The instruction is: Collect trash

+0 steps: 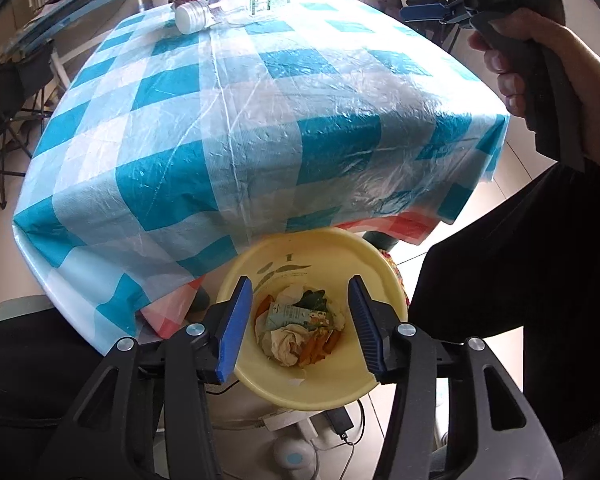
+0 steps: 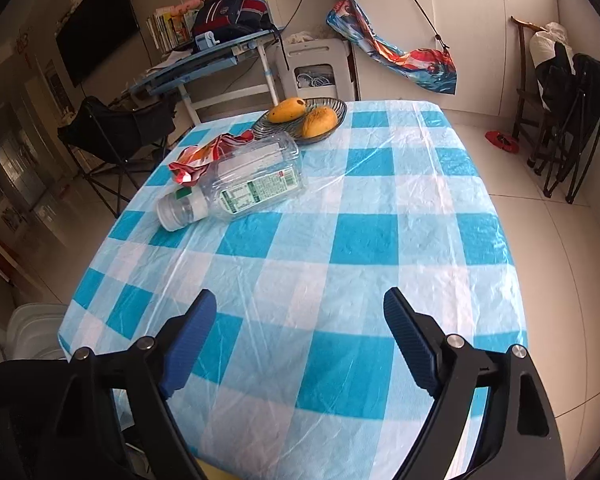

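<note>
My left gripper (image 1: 300,300) hangs open over a yellow bin (image 1: 324,394) below the table's near edge. Nothing sits between its blue pads. Inside the bin lie crumpled paper, orange scraps and a small carton (image 1: 296,316). My right gripper (image 2: 300,320) stands open above the near part of the checked tablecloth (image 2: 340,240), with nothing in it. Far across the table lies an empty clear plastic bottle (image 2: 244,184) on its side, white cap toward the left. A crumpled red snack wrapper (image 2: 204,156) lies just behind it. In the left wrist view the same bottle (image 1: 236,8) shows at the far edge, and a hand holds the right gripper (image 1: 432,12) at the upper right.
A dark dish (image 2: 300,122) with two mangoes (image 2: 304,116) stands at the far end of the table. Folding chairs (image 2: 116,136) and a cluttered desk (image 2: 204,64) stand beyond on the left, more chairs (image 2: 568,120) on the right. A person's dark-clothed legs (image 1: 520,260) flank the bin.
</note>
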The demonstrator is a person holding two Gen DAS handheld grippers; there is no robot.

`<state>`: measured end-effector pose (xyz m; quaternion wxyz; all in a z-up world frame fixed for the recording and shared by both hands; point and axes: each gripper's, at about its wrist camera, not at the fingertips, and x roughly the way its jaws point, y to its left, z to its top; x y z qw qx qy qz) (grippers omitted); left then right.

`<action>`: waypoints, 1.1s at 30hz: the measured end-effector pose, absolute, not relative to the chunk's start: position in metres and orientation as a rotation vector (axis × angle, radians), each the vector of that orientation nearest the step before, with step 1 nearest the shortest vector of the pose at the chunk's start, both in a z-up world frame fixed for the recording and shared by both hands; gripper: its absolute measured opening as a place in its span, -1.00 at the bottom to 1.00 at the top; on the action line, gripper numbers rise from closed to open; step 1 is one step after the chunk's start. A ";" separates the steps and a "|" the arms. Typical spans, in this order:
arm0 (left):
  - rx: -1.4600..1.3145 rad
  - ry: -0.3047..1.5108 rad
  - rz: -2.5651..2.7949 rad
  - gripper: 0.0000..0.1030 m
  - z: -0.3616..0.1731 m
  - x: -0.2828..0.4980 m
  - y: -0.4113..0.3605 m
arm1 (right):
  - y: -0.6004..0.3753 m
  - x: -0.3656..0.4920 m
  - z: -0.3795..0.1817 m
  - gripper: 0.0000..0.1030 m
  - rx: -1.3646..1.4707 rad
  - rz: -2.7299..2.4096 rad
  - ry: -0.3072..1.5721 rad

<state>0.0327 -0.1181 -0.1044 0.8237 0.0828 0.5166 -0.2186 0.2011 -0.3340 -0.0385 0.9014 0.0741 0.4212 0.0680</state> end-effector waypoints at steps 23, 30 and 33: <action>-0.004 0.967 -0.252 0.29 -0.081 0.064 -0.080 | -0.321 0.297 -0.081 0.88 -0.012 0.036 0.990; -0.029 0.972 -0.245 0.31 -0.078 0.058 -0.073 | -0.324 0.297 -0.081 0.89 -0.015 0.041 0.990; -0.071 0.964 -0.238 0.33 -0.074 0.055 -0.065 | -0.324 0.297 -0.081 0.89 -0.015 0.041 0.990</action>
